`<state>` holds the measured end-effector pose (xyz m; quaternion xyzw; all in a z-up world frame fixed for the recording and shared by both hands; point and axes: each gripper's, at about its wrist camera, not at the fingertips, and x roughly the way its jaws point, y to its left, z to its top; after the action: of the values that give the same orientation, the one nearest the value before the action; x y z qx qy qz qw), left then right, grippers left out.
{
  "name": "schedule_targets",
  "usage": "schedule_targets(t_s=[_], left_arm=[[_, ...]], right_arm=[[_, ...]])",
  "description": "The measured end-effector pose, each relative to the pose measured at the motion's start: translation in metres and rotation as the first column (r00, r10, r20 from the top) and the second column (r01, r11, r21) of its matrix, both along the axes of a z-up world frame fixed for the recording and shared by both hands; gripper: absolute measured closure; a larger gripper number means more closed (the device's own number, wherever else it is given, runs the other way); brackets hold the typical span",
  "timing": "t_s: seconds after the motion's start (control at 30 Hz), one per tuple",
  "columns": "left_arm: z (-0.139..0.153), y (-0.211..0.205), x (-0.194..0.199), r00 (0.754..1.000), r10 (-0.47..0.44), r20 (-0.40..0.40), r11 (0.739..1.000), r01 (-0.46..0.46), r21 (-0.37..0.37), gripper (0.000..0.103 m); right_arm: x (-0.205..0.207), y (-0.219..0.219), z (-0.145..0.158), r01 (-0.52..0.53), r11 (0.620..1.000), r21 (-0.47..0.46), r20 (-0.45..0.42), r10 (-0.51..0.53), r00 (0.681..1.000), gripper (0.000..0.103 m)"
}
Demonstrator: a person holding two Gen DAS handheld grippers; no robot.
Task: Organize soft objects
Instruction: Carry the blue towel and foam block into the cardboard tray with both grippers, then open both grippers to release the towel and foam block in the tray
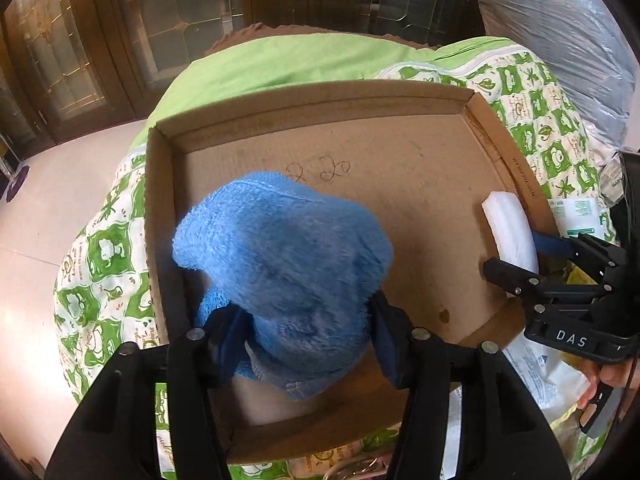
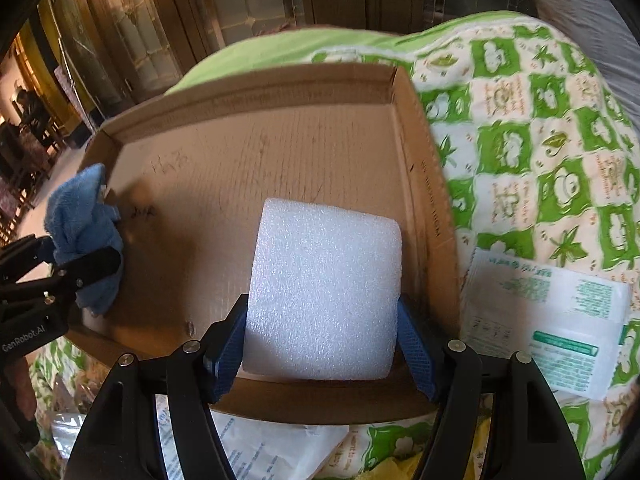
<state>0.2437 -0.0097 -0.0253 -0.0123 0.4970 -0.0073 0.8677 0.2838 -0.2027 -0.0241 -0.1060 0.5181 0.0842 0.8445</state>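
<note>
A shallow cardboard box [image 1: 320,96] lies open on a green patterned bedspread. Over its near left corner my left gripper [image 1: 304,320] is shut on a fluffy blue towel [image 1: 280,248], bunched up between the blue pads. The right wrist view shows that towel [image 2: 84,216] reaching down toward the box floor [image 2: 248,152], with the left gripper [image 2: 80,254] around it. My right gripper [image 2: 320,340] is shut on a white foam block [image 2: 324,288], which stands on edge inside the box by its right wall. From the left wrist view the foam block [image 1: 508,232] and right gripper [image 1: 516,254] sit at the right.
The bedspread [image 2: 520,152] bulges around the box. White printed packets [image 2: 544,320] lie right of the box, and more papers [image 2: 272,448] lie under its near edge. A plastic-wrapped bundle [image 1: 560,40] rises at the back right. Tiled floor [image 1: 40,240] and wooden doors [image 1: 80,60] are to the left.
</note>
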Motion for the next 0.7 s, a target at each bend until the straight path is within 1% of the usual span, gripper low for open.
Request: schedule_targets(t_s=[0.03, 0.13, 0.2, 0.4, 0.47, 0.5, 0.53, 0.7], left_arm=[[-0.001, -0.002, 0.002, 1.0, 0.002, -0.003, 1.0, -0.002, 0.007, 0.042], [-0.004, -0.006, 0.0, 1.0, -0.002, -0.003, 1.0, 0.002, 0.022, 0.042], [-0.004, -0.007, -0.003, 1.0, -0.001, 0.001, 0.999, 0.001, 0.036, 0.042], [0.006, -0.006, -0.018, 0.999, -0.001, 0.035, 0.999, 0.0, 0.036, 0.041], [0.01, -0.005, -0.021, 0.999, 0.0, 0.041, 0.999, -0.001, 0.036, 0.035], [0.012, -0.005, -0.023, 0.999, 0.002, 0.047, 0.999, -0.003, 0.035, 0.026], [0.014, -0.005, -0.025, 0.998, 0.002, 0.055, 0.999, -0.004, 0.035, 0.024], [0.019, 0.003, -0.033, 0.998, 0.024, 0.063, 0.999, -0.026, 0.028, 0.024]], right_arm=[[0.001, 0.001, 0.0, -0.005, 1.0, -0.009, 0.003, 0.005, 1.0, 0.033], [0.006, 0.005, -0.001, -0.018, 1.0, -0.008, 0.004, 0.018, 1.0, 0.027], [0.009, 0.007, 0.0, -0.022, 1.0, -0.01, 0.008, 0.022, 1.0, 0.025], [0.01, 0.011, 0.003, -0.026, 1.0, 0.012, 0.033, 0.025, 0.999, 0.018], [0.01, 0.011, 0.003, -0.024, 0.999, 0.021, 0.038, 0.023, 0.999, 0.017], [0.008, 0.01, 0.005, -0.023, 0.999, 0.023, 0.04, 0.022, 0.999, 0.016], [0.003, 0.006, 0.004, -0.022, 0.999, 0.031, 0.043, 0.02, 0.999, 0.015], [-0.008, 0.003, 0.018, -0.019, 0.999, 0.032, 0.077, 0.017, 0.997, 0.011]])
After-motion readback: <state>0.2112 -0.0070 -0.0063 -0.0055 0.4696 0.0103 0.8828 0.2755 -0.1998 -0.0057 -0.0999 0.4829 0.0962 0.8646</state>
